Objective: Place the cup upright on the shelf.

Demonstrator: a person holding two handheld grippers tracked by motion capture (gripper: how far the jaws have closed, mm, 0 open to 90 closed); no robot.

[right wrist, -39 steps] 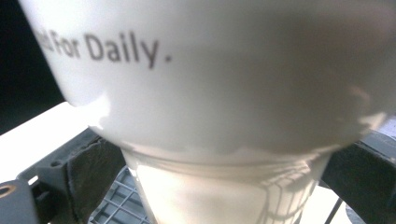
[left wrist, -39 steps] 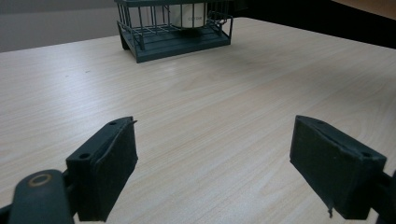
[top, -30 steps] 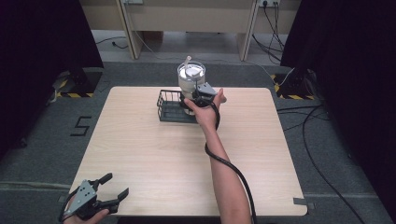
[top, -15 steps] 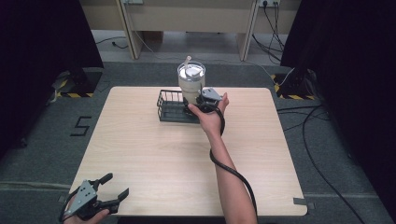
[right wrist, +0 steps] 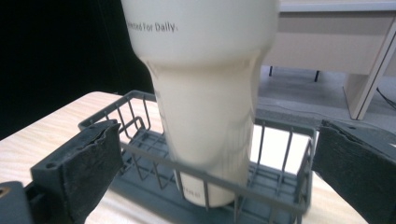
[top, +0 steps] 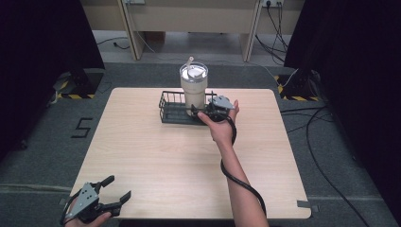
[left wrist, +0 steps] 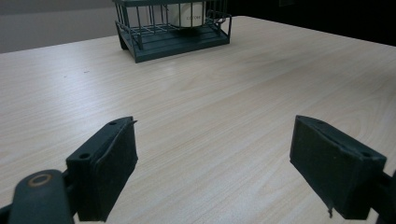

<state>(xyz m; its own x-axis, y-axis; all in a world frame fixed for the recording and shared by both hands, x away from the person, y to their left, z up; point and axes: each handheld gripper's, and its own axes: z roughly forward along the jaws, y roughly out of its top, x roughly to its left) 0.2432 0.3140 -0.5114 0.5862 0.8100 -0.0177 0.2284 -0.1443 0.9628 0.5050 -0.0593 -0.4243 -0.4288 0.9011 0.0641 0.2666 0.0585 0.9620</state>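
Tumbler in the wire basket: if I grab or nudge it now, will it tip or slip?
The tumbler is tall, wider on top than at its base, so probably tippy. Its smooth cream wall may slip between pads. The low basket rim only braces its foot. The right gripper is open beside it.

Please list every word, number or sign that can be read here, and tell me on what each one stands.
"...ected For Daily." – partly cut off, on the upper wall of the tall cream plastic tumbler.
"5" – dark mark on the grey carpet floor.
Small print at the tumbler's base, inside the dark wire basket: too blurred to read.
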